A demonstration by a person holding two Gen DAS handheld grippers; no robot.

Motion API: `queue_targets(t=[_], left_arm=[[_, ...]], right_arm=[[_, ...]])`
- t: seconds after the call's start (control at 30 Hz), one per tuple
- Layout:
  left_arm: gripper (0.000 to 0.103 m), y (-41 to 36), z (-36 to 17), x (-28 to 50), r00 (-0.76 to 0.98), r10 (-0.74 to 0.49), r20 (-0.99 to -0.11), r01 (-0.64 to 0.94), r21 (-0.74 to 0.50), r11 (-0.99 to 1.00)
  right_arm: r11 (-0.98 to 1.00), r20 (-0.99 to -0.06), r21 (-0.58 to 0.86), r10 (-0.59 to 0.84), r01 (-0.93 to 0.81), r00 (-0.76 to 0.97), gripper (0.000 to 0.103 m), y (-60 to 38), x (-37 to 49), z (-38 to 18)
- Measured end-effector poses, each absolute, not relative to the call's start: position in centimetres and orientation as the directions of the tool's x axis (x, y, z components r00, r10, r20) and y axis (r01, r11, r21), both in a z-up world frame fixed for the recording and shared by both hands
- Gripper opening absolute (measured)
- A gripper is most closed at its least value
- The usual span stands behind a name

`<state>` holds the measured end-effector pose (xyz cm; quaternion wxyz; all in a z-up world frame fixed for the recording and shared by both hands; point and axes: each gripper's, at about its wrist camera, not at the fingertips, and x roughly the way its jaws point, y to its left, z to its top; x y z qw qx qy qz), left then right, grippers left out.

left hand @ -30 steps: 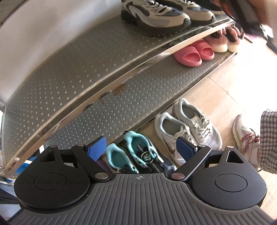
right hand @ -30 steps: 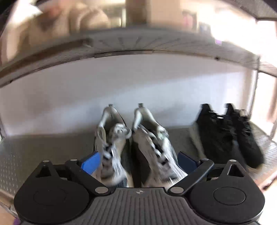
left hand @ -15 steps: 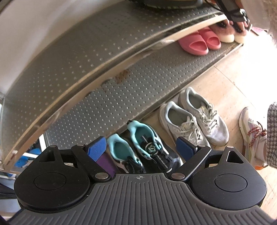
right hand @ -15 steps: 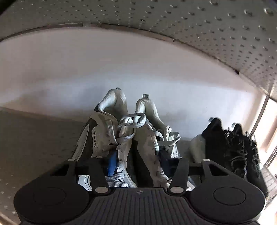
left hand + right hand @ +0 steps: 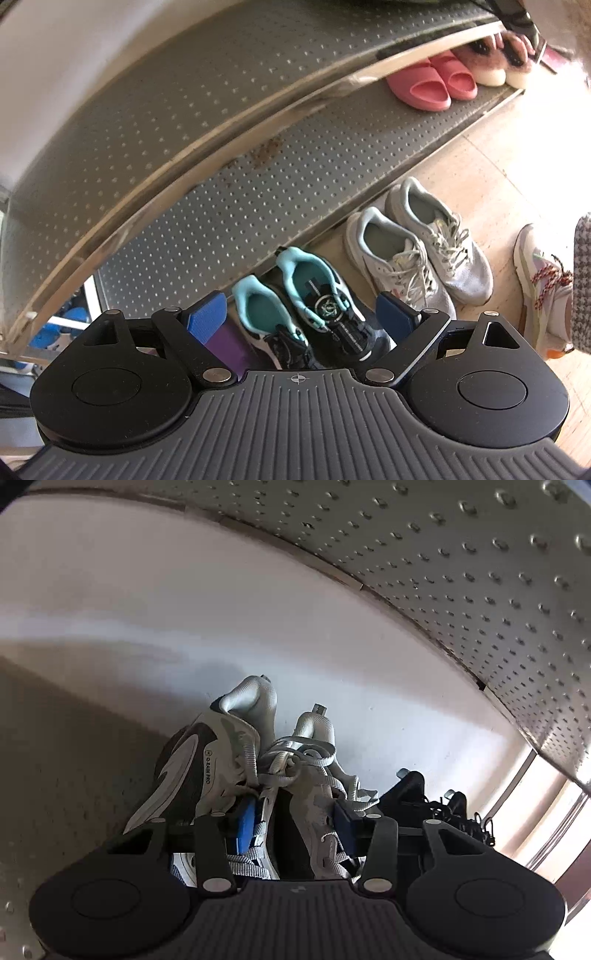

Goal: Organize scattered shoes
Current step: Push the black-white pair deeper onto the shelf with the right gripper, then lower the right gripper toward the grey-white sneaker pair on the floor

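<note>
A metal shoe rack (image 5: 192,122) with perforated shelves fills most of the left wrist view, and the underside of one of its shelves (image 5: 480,561) arches over the right wrist view. On the lower shelf, at its far right end, sit a pair of pink slides (image 5: 432,83) and, just beside them, fluffy pink slippers (image 5: 491,64). On the floor along the rack's front edge stand a pair of grey sneakers (image 5: 417,254) and a pair of black sneakers with turquoise lining (image 5: 314,310), side by side. Further right on the floor a pale sneaker with red-speckled laces (image 5: 543,280) stands by a checked trouser leg (image 5: 581,284).

On a shelf against the back wall, a pair of grey-and-black sneakers (image 5: 236,753) stands left of a black pair (image 5: 436,805).

The left gripper (image 5: 301,314) hangs spread wide above the turquoise-lined pair, gripping nothing. The right gripper (image 5: 295,818) is closing, its blue pads pressing the inner sides of the grey-and-black pair together.
</note>
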<state>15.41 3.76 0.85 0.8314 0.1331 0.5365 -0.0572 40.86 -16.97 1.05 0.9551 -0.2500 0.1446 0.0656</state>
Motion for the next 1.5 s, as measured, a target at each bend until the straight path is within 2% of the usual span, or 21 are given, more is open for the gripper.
queue_targets(t=[0.1,0.17,0.27,0.4,0.47,0.5,0.57,0.63,0.7,0.8,1.0,1.2,1.37,1.5], left_arm=[[0.092,4.1,1.6,15.1,0.436,0.035,-0.899,0.235,0.151,0.960],[0.092,4.3,1.9,15.1,0.443,0.039,-0.896,0.230,0.155,0.961],[0.092,5.1,2.5,15.2,0.452,0.067,-0.889,0.194,0.171,0.966],[0.092,6.2,2.8,15.3,0.441,0.094,-0.893,0.147,0.174,0.974],[0.092,6.8,3.0,14.9,0.432,0.086,-0.898,0.134,0.159,0.978],[0.092,6.9,3.1,14.7,0.430,0.079,-0.899,0.133,0.149,0.980],[0.092,6.6,3.2,14.1,0.423,0.061,-0.904,0.148,0.135,0.980],[0.092,6.3,3.1,13.7,0.421,0.064,-0.905,0.158,0.142,0.977],[0.092,6.0,2.8,13.4,0.417,0.085,-0.905,0.162,0.166,0.973],[0.092,6.3,2.2,13.1,0.394,0.112,-0.912,0.152,0.185,0.971],[0.092,9.4,2.4,14.5,0.319,0.101,-0.942,0.024,0.114,0.993],[0.092,11.9,3.2,14.9,0.307,0.073,-0.949,-0.053,0.060,0.997],[0.093,12.4,3.3,14.5,0.300,0.093,-0.949,-0.078,0.073,0.994],[0.093,11.2,0.9,13.7,0.222,0.037,-0.974,-0.064,0.023,0.998]], right_arm=[[0.888,-0.380,-0.400,0.066,-0.228,0.923,0.050,-16.4,40.7,2.3],[0.917,-0.420,-0.300,0.119,-0.262,0.900,0.065,-17.0,39.8,3.5],[0.952,-0.451,-0.174,0.150,-0.252,0.880,0.077,-18.2,36.6,5.8],[0.985,-0.603,-0.005,0.135,-0.172,0.787,0.083,-20.1,30.7,8.4],[0.988,-0.697,0.067,0.147,-0.140,0.702,0.094,-20.3,27.6,8.9],[0.984,-0.732,0.110,0.175,-0.139,0.658,0.096,-20.2,25.9,8.7],[0.970,-0.782,0.198,0.243,-0.142,0.573,0.096,-19.9,22.5,8.2],[0.947,-0.771,0.276,0.319,-0.162,0.552,0.097,-19.2,20.2,6.2],[0.945,-0.779,0.310,0.318,-0.109,0.540,0.095,-18.9,20.2,4.3],[0.943,-0.857,0.331,0.313,-0.029,0.410,0.094,-17.6,22.0,1.7],[0.957,-0.863,0.282,0.283,-0.065,0.418,0.095,-15.4,22.9,1.5],[0.952,-0.869,0.295,0.301,-0.076,0.394,0.095,-14.7,23.8,1.1],[0.954,-0.871,0.286,0.299,-0.093,0.389,0.096,-14.7,23.8,1.5],[0.958,-0.884,0.265,0.285,-0.106,0.371,0.096,-14.2,23.3,1.3]])
